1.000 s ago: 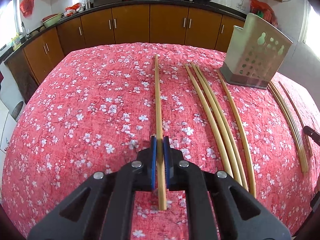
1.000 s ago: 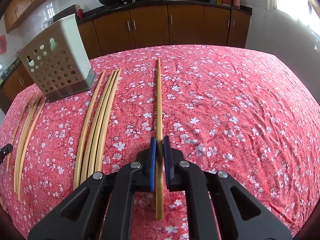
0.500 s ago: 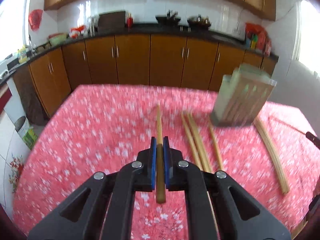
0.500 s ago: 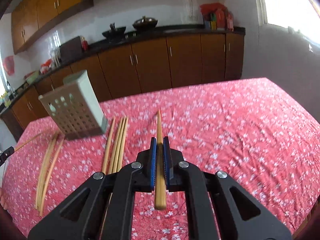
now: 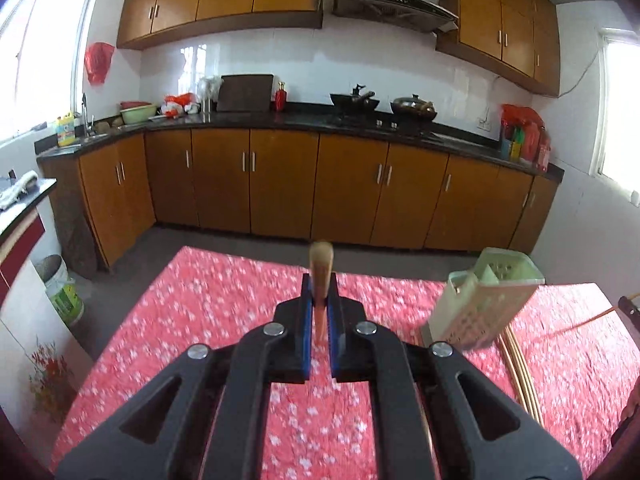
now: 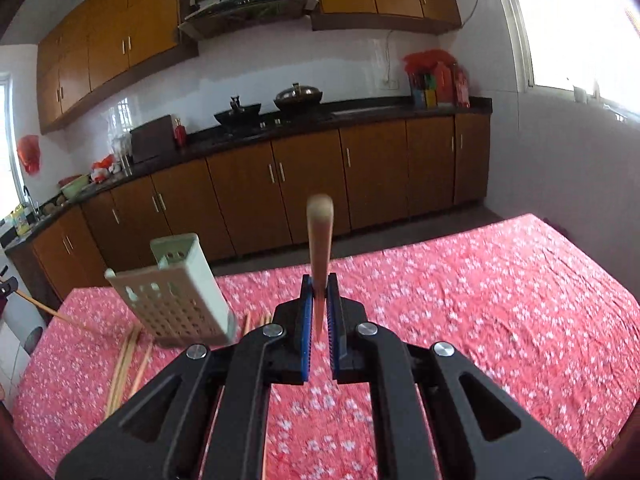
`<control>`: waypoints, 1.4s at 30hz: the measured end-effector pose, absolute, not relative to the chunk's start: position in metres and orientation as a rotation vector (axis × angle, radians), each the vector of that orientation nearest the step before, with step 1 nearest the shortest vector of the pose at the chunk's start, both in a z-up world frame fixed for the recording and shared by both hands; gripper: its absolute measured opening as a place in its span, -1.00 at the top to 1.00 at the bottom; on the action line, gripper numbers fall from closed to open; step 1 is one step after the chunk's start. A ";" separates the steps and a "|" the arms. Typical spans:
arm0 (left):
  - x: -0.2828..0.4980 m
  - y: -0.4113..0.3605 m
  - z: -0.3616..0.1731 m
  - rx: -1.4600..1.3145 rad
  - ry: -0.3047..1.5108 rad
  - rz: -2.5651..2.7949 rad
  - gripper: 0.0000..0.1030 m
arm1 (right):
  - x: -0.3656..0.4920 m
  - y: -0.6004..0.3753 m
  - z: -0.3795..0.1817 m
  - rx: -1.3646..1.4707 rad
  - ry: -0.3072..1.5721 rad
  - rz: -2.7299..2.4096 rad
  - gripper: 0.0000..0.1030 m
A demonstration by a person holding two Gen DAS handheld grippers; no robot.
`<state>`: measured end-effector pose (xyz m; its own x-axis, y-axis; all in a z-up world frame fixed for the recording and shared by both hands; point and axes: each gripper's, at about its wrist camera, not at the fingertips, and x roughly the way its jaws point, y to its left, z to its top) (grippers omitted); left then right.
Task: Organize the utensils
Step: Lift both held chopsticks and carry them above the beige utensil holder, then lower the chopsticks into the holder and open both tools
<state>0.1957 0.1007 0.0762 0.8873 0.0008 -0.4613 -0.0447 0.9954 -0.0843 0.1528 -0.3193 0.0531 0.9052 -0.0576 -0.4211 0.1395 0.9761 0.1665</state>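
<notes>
My left gripper (image 5: pixel 319 296) is shut on a bamboo chopstick (image 5: pixel 320 268) and holds it raised above the red floral table, pointing forward. My right gripper (image 6: pixel 319 294) is shut on another bamboo chopstick (image 6: pixel 319 240), also raised and pointing forward. The pale perforated utensil holder (image 5: pixel 480 308) stands on the table to the right in the left wrist view, and to the left in the right wrist view (image 6: pixel 176 300). More chopsticks (image 6: pixel 124 356) lie on the cloth beside the holder, and some show in the left wrist view (image 5: pixel 520 368).
The table has a red floral cloth (image 5: pixel 200 320). Brown kitchen cabinets (image 5: pixel 320 184) with a black counter stand beyond the far table edge. The other gripper's chopstick shows at the right edge (image 5: pixel 588 318) and at the left edge (image 6: pixel 44 308).
Both grippers have lifted their chopsticks off the table and tilted up, so the views now take in the kitchen wall. The holder and the other chopsticks have stayed in place.
</notes>
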 end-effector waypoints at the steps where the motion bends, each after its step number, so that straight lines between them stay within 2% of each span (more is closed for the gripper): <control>1: 0.197 0.101 0.083 -0.100 0.468 0.023 0.86 | 0.155 -0.318 0.060 0.197 0.410 -0.096 0.86; 8: 0.197 0.071 0.155 -0.123 0.285 -0.047 0.86 | 0.155 -0.304 0.136 0.238 0.185 0.002 0.86; 14: 0.196 0.031 0.203 -0.192 0.139 -0.148 0.86 | 0.157 -0.279 0.169 0.275 0.038 0.085 0.86; 19: 0.211 -0.006 0.194 -0.183 0.131 -0.195 0.86 | 0.183 -0.258 0.151 0.244 0.059 0.107 0.86; 29: 0.254 -0.039 0.131 -0.152 0.263 -0.210 0.85 | 0.210 -0.253 0.102 0.243 0.228 0.099 0.84; 30: 0.257 -0.038 0.127 -0.160 0.278 -0.207 0.85 | 0.208 -0.252 0.102 0.243 0.229 0.100 0.82; 32: 0.258 -0.034 0.123 -0.174 0.292 -0.202 0.80 | 0.205 -0.251 0.104 0.244 0.229 0.109 0.56; 33: 0.257 -0.030 0.122 -0.179 0.296 -0.200 0.74 | 0.201 -0.250 0.106 0.244 0.222 0.106 0.17; 34: 0.255 -0.029 0.122 -0.180 0.294 -0.195 0.69 | 0.198 -0.251 0.107 0.244 0.213 0.105 0.08; 36: 0.248 -0.022 0.125 -0.177 0.281 -0.187 0.52 | 0.191 -0.252 0.111 0.235 0.193 0.101 0.07; 39: 0.236 -0.012 0.133 -0.174 0.262 -0.172 0.43 | 0.177 -0.257 0.119 0.224 0.183 0.086 0.07; 42: 0.219 0.004 0.135 -0.177 0.248 -0.149 0.25 | 0.162 -0.268 0.118 0.221 0.200 0.059 0.07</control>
<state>0.2186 0.0045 0.1349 0.9585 -0.1680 -0.2305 0.1243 0.9734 -0.1923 0.1616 -0.2676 0.1182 0.9785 0.0803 -0.1900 -0.0365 0.9740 0.2237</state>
